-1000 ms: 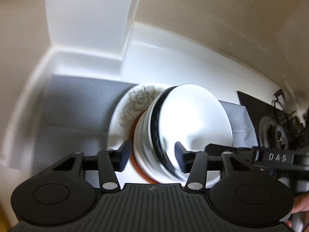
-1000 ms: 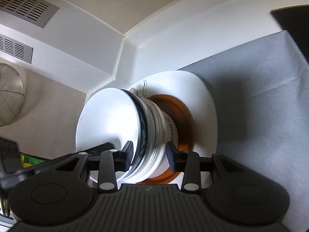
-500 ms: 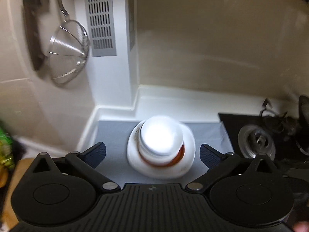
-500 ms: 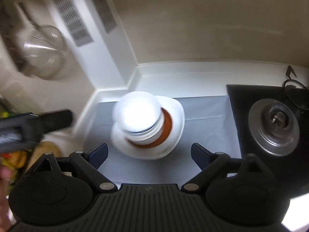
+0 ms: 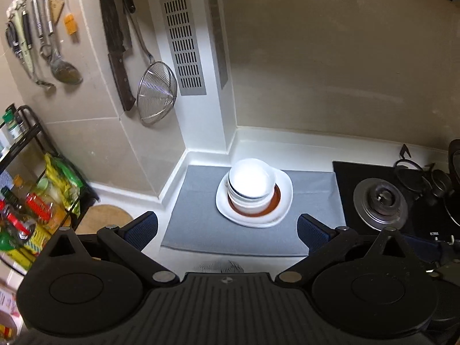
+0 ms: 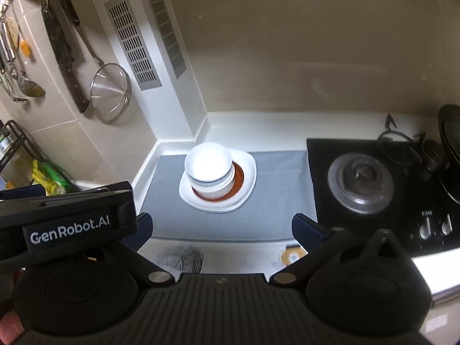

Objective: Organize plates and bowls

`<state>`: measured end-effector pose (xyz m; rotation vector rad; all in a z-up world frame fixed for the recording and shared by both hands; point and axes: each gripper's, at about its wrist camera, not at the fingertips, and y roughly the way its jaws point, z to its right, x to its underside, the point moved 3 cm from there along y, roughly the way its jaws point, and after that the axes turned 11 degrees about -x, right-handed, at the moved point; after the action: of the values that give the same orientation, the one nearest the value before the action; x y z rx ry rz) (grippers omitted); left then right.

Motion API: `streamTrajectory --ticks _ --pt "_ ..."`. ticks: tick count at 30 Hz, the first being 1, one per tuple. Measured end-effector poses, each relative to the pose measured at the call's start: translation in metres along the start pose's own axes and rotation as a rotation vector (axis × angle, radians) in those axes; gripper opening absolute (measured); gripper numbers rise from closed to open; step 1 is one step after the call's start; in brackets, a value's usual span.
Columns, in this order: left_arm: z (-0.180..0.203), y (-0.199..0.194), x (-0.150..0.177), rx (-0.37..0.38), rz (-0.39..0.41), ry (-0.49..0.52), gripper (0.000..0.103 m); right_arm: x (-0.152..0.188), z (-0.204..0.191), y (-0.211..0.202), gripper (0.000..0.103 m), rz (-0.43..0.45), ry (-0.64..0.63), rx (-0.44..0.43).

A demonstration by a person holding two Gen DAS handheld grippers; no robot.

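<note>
A stack of white bowls [image 5: 250, 182] [image 6: 208, 169] stands on an orange plate [image 5: 274, 204] [image 6: 238, 179], which lies on a white squarish plate [image 5: 283, 195] [image 6: 247, 178]. The pile sits on a grey mat [image 5: 195, 215] [image 6: 273, 201] near the counter's back corner. My left gripper [image 5: 227, 230] is open and empty, well back from the pile and above the mat's front edge. My right gripper [image 6: 221, 228] is open and empty, also well back. The left gripper's body [image 6: 66, 221] shows at the left of the right wrist view.
A black gas hob with a burner [image 5: 379, 201] [image 6: 360, 178] lies right of the mat. A strainer [image 5: 156, 92] [image 6: 110, 92], knives and ladles hang on the left wall. A rack of bottles and packets [image 5: 26, 195] stands at far left. A small round object [image 6: 291, 256] lies on the counter front.
Both grippers let go of the bowl stack, opened wide and pulled far back and up. The pile stays on the mat.
</note>
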<state>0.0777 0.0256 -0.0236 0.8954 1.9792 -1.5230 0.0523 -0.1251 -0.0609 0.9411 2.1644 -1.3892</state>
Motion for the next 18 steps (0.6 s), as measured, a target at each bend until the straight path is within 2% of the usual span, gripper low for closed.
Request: streamTrajectory --ticks 9,18 --pt "-0.001 -0.034 0.027 -0.026 -0.018 0.019 0.103 0.029 -0.005 -0.027 0.103 -0.01 -0.004 -0.008" --pt "-0.003 -0.05 0.036 -0.018 -0.012 0.002 0.103 0.037 -0.005 -0.046 0.103 -0.005 -0.02 0.007"
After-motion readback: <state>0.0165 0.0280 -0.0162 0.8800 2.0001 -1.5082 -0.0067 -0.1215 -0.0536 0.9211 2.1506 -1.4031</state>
